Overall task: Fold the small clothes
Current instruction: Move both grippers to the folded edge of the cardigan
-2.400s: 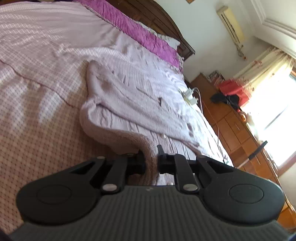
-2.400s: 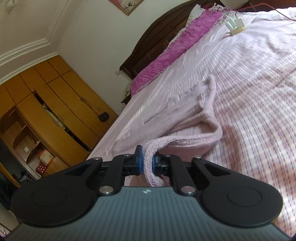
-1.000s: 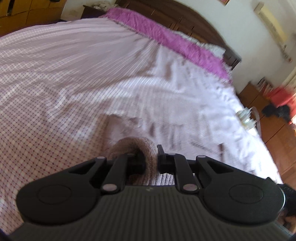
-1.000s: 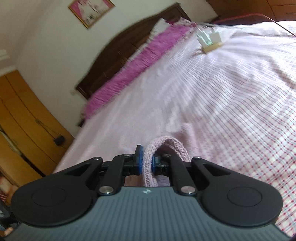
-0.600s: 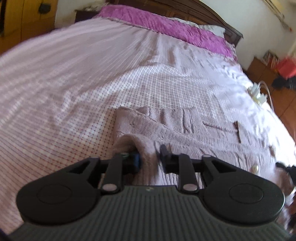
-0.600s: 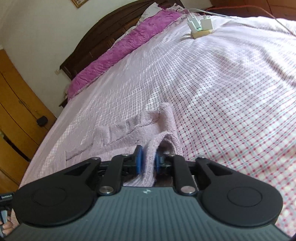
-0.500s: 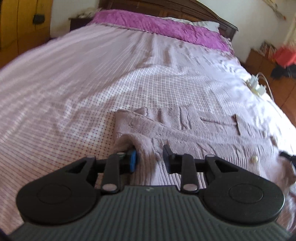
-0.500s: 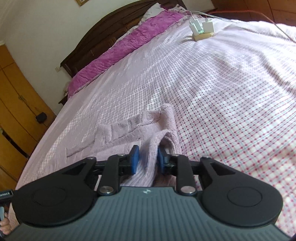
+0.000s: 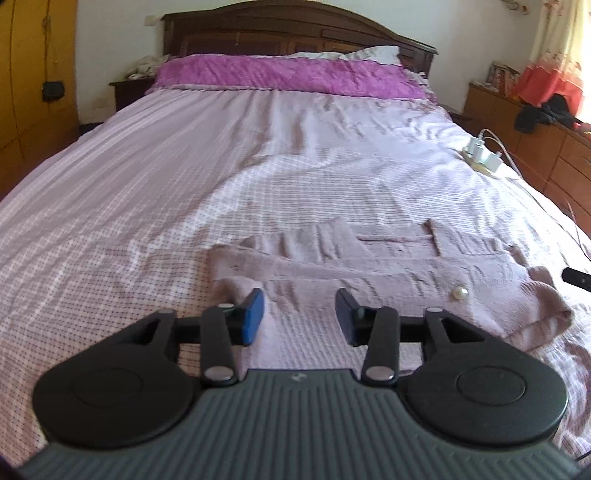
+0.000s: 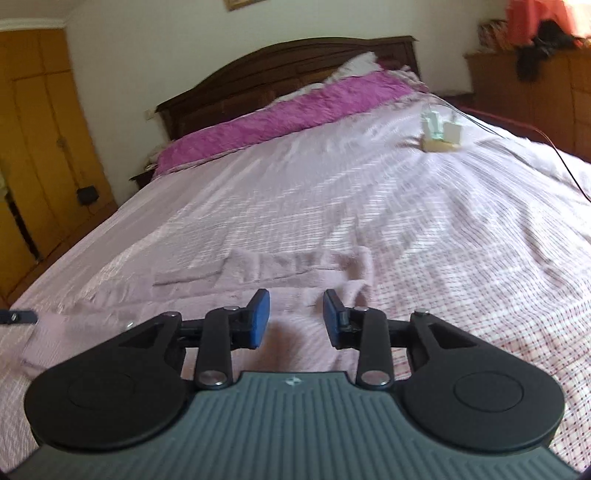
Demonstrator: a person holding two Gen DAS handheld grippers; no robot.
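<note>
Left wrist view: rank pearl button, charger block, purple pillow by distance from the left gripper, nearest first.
From the left gripper:
1. Pearl button, on the knit just right of the fingers.
2. Charger block, right edge of the bed, midway up.
3. Purple pillow, at the headboard.

A dark wooden headboard (image 9: 295,27) stands against a pale wall; orange wardrobes (image 10: 40,140) left; a sunlit curtain (image 9: 561,33) right.

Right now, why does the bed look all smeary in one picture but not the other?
Right wrist view: motion blur streaks the bedspread and chargers. Left wrist view: sharper, the sweater and its pearl button are clear, though window glare washes out the right edge. Both bulge from the fisheye lens.
</note>
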